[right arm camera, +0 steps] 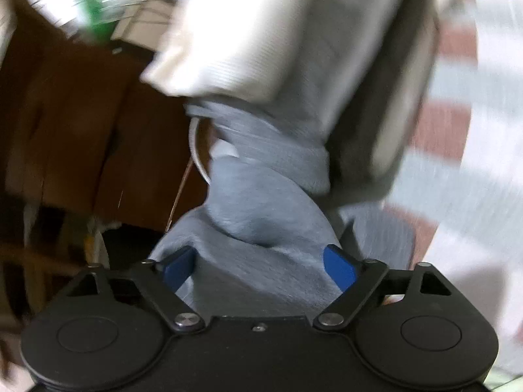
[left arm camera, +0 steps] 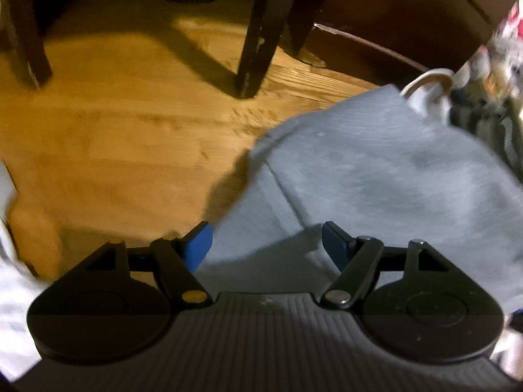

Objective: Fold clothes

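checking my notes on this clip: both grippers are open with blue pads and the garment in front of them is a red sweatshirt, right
Not quite: the garment is grey, not red. The left wrist view shows the grey sweatshirt with a white drawcord, spread over the wooden floor ahead of the open left gripper. The right wrist view shows the same grey fabric bunched between the fingers of the open right gripper. Both have blue pads.

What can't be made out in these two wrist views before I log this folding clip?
- Grey garment, left wrist view: type and full outline unknown; the right edge and the left gripper body cut it off.
- Right wrist view: motion blur smears the clutter on the brown furniture; items unidentifiable.
- Right gripper: jaws apart with grey cloth between; contact unclear.
- White garment: top cropped, shape unclear.
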The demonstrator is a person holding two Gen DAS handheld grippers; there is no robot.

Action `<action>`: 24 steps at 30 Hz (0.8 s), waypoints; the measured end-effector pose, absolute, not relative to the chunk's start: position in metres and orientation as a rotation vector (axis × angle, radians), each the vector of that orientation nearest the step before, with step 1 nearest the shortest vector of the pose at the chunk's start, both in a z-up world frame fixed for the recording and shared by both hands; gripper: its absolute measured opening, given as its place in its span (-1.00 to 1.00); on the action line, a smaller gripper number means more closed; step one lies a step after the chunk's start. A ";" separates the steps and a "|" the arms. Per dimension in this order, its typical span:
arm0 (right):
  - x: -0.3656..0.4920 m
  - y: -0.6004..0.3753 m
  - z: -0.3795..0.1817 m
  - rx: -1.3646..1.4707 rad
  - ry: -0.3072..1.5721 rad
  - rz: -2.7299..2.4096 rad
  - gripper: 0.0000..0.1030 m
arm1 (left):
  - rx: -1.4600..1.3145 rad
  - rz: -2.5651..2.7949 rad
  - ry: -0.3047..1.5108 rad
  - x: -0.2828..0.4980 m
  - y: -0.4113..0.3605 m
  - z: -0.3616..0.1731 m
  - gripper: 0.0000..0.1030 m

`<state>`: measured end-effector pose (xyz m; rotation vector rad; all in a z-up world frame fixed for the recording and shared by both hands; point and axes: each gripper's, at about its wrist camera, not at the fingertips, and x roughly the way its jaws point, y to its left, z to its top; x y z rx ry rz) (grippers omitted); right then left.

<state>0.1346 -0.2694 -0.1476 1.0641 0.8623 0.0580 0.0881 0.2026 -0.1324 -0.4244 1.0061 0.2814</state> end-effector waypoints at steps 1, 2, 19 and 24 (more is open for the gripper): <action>0.138 -0.269 -0.156 1.084 0.871 0.039 0.77 | -0.417 0.279 0.999 0.089 0.201 -0.135 0.43; 0.141 -0.267 -0.160 1.077 0.870 0.038 0.77 | -0.449 0.257 0.991 0.092 0.204 -0.141 0.44; 0.163 -0.234 -0.169 1.199 0.900 0.293 -0.04 | -0.942 -0.372 1.158 0.122 0.166 -0.212 -0.22; 0.151 -0.227 -0.143 1.248 0.854 0.384 -0.07 | -0.898 -0.460 1.047 0.114 0.155 -0.174 -0.33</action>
